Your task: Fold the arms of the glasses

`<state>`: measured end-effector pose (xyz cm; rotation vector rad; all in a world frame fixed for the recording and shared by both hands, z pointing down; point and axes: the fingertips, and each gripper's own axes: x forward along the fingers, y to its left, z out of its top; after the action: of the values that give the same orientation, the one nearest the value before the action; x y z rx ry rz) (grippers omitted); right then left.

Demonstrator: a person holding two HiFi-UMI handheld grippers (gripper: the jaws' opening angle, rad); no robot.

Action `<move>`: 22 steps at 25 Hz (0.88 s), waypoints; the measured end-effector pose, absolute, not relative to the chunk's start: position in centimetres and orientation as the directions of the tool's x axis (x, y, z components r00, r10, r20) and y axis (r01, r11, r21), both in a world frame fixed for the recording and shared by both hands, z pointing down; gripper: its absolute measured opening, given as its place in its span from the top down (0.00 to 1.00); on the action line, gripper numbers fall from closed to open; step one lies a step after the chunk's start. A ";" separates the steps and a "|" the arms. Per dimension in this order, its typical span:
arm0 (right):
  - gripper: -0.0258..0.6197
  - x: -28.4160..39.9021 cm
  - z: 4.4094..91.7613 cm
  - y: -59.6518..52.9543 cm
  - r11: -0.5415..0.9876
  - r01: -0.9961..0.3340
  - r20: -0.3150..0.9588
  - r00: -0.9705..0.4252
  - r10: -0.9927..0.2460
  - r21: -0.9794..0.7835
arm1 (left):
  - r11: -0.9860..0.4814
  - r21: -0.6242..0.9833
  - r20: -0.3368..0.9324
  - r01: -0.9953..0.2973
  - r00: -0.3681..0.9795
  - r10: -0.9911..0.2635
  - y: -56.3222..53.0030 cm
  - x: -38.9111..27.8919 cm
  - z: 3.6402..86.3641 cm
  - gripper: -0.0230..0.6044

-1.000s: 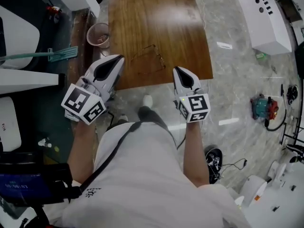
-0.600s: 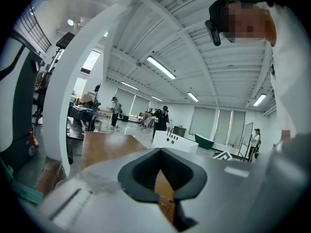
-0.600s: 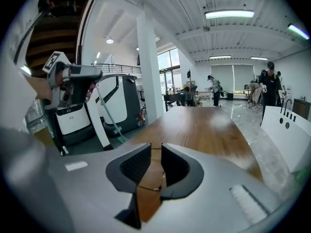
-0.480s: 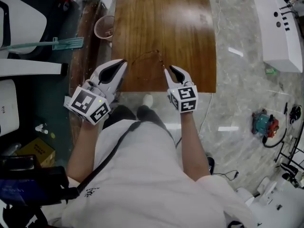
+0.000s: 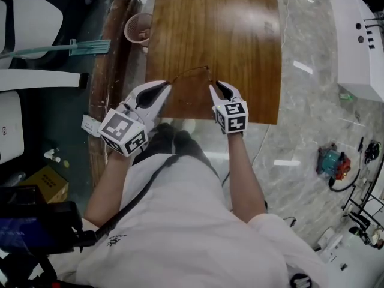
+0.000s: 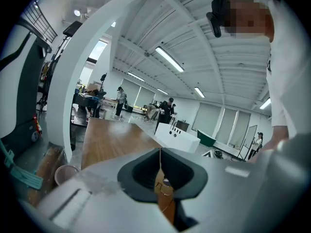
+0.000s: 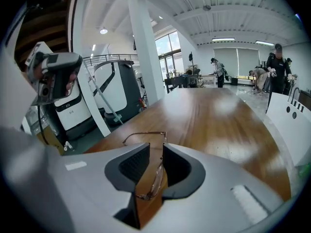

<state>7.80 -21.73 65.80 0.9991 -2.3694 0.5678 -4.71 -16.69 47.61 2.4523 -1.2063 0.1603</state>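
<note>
Thin wire-framed glasses (image 5: 191, 72) lie with arms spread near the front edge of the wooden table (image 5: 228, 35). My left gripper (image 5: 163, 87) hangs just left of them over the table's edge. Its jaws are starting to open, but the tips still meet, with nothing between them. In the left gripper view the glasses (image 6: 163, 188) show low down behind the left gripper (image 6: 160, 159). My right gripper (image 5: 215, 89) is at the glasses' right end. Its jaws are opening. In the right gripper view the frame (image 7: 146, 134) shows in the gap of the right gripper (image 7: 156, 152); the pads do not press it.
A pinkish bucket (image 5: 137, 29) stands on the floor by the table's left side, with a green broom (image 5: 72, 48) further left. A white cabinet (image 5: 360, 41) stands at the right. A teal and red tool (image 5: 330, 162) lies on the floor. My legs stand against the table's front edge.
Both grippers have come down and forward from in front of the table to the glasses at its front edge. The right jaws have opened from shut.
</note>
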 end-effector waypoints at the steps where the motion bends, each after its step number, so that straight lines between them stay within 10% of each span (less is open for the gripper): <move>1: 0.82 7.9 66.2 -21.7 0.641 -0.746 0.603 -0.598 -0.528 -0.179 | -0.546 0.308 0.280 -0.779 0.623 -0.730 -16.7 -4.6 47.9 0.94; 22: 0.91 7.4 70.6 -22.6 0.542 -0.817 0.713 -0.500 -0.492 -0.198 | -0.580 0.371 0.305 -0.725 0.685 -0.662 -19.0 -7.8 51.1 0.92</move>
<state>7.37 -22.56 70.64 1.0523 -2.1825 0.7072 -7.84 -18.96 51.08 2.4273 -1.0718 0.1825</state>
